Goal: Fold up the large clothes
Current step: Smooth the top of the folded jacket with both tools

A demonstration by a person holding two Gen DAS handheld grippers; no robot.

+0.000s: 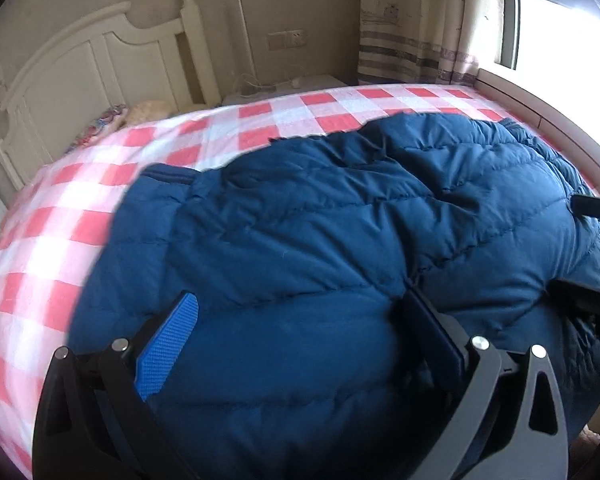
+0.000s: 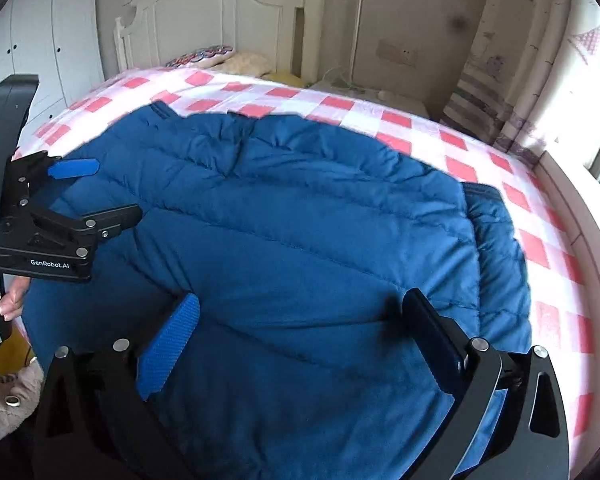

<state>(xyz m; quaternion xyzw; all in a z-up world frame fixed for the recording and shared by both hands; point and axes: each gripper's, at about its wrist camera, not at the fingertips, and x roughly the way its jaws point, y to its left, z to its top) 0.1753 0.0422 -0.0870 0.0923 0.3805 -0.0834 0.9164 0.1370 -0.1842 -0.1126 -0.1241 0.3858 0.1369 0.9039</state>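
A large dark-blue quilted puffer jacket (image 1: 320, 220) lies spread across the bed's red-and-white checked sheet (image 1: 60, 232), with a ribbed cuff at its far left. My left gripper (image 1: 300, 300) hovers over the jacket's near part, jaws wide apart, with only fabric below them. In the right wrist view the jacket (image 2: 300, 220) fills the middle. My right gripper (image 2: 300, 298) stands open above its near edge and pinches nothing. The left gripper (image 2: 116, 189) shows at the left, open over the jacket, held by a hand (image 2: 8, 300). The right gripper (image 1: 566, 244) peeks in at the left wrist view's right edge.
A white headboard (image 2: 220, 12) and pillows (image 2: 220, 60) stand at the bed's far end. A small nightstand (image 2: 380, 96) with cables sits beside it. Curtains (image 1: 420, 20) and a bright window (image 1: 560, 32) lie to the right. White wardrobe doors (image 2: 52, 40) are on the left.
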